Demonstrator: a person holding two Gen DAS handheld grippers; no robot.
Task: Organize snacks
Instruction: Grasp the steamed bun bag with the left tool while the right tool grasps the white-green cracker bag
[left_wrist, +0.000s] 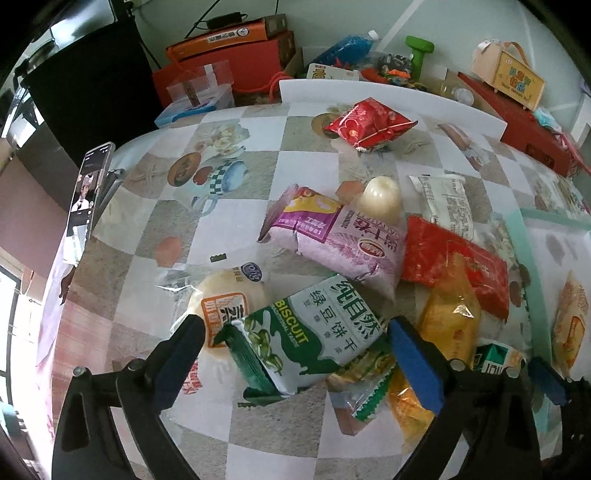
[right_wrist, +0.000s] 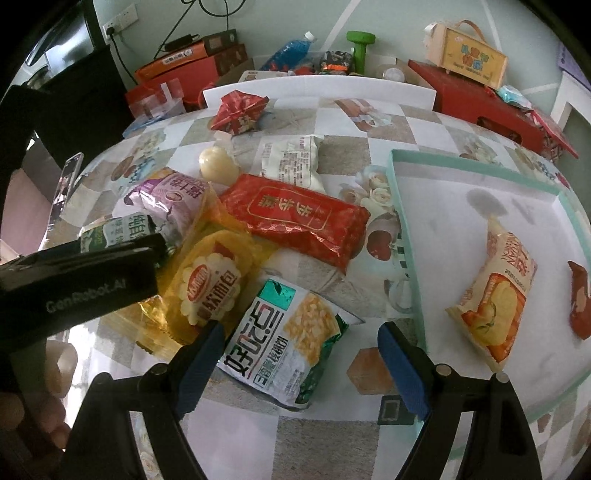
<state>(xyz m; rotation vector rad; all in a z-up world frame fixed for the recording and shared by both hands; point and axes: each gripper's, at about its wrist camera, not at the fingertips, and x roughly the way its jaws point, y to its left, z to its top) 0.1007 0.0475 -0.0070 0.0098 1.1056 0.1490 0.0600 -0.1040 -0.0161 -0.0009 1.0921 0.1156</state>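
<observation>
Green-and-white biscuit pack lies on top of the snack heap on the checked tablecloth, between the wide-spread pads of the left gripper, not visibly pinched. The right gripper also stands wide around a corn snack bag lying flat just left of the mint-rimmed tray, pads not pressing it. Around these: yellow bread bag, red foil pack, purple pack, a round bun pack; tray holds an orange-yellow pouch; a phone at the table's left edge.
</observation>
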